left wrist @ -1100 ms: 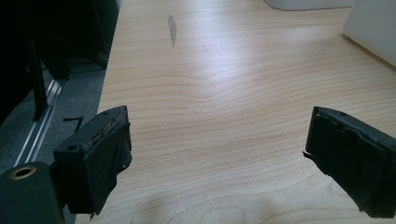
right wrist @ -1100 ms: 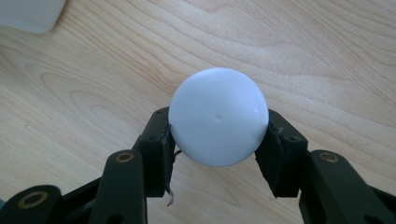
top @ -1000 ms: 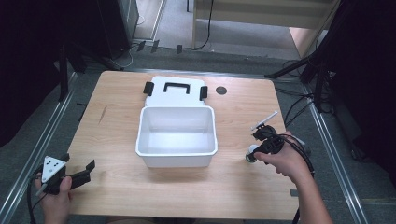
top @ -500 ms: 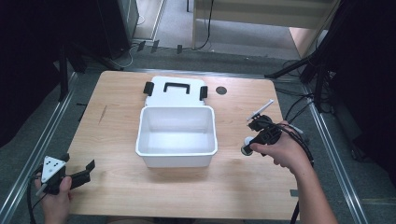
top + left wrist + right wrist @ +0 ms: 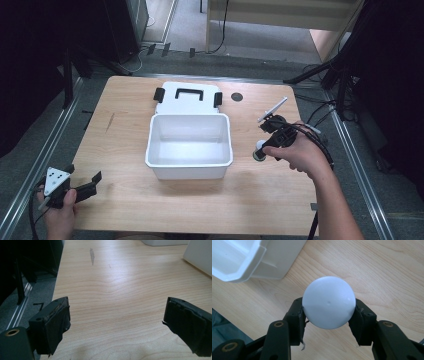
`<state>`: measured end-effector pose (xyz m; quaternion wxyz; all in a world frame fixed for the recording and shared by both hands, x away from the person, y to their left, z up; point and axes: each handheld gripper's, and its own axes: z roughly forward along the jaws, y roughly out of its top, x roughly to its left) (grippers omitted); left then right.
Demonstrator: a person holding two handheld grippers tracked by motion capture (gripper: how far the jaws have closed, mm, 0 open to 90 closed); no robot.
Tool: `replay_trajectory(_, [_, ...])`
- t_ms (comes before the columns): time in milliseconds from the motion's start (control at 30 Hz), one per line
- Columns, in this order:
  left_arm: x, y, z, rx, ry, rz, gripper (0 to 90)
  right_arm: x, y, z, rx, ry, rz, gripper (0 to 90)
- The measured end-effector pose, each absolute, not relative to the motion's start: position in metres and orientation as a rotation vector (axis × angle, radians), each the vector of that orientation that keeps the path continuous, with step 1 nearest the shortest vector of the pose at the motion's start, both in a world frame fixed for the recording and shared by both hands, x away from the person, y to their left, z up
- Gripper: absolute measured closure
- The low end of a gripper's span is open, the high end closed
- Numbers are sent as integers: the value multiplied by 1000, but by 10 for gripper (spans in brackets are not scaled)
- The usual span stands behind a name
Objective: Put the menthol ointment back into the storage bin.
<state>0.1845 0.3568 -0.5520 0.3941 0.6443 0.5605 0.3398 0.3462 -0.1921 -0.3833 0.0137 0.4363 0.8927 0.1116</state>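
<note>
A white ball point(image 5: 328, 302) sits between the two black jaws of my right gripper point(image 5: 328, 312), which is shut on it and holds it above the wooden table. From above, that gripper point(image 5: 260, 150) hangs just right of the open white bin point(image 5: 190, 170), whose corner point(image 5: 239, 257) appears at the upper left of the right gripper view. The bin's inside is bare. My left gripper point(image 5: 84, 175) rests at the table's front left corner, its jaws open with nothing between them point(image 5: 117, 322).
The bin's white lid point(image 5: 187, 102), with a black handle and black clips, lies flat behind the bin. A small dark round hole point(image 5: 237, 96) marks the table behind the right hand. Metal rails and cables run along both table sides.
My right gripper has risen off the table with the white ball and moved left, closer to the bin. The left gripper has stayed put.
</note>
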Motion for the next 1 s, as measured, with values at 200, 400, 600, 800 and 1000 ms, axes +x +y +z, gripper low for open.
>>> replay_trajectory(200, [185,357,-552,1634,1422,862,77,347,-183,-375,1338,2799,344,518])
replay_trajectory(400, [185,357,-552,1637,1422,860,77,349,-176,-366,1316,2807,348,518])
replay_trajectory(600, [185,357,-552,1631,1423,861,78,350,-166,-355,1298,2812,350,518])
replay_trajectory(800, [185,357,-552,1635,1423,859,78,351,-155,-345,1257,2823,365,518])
replay_trajectory(1000, [185,357,-552,1636,1423,857,78,352,-142,-338,1234,2838,369,518])
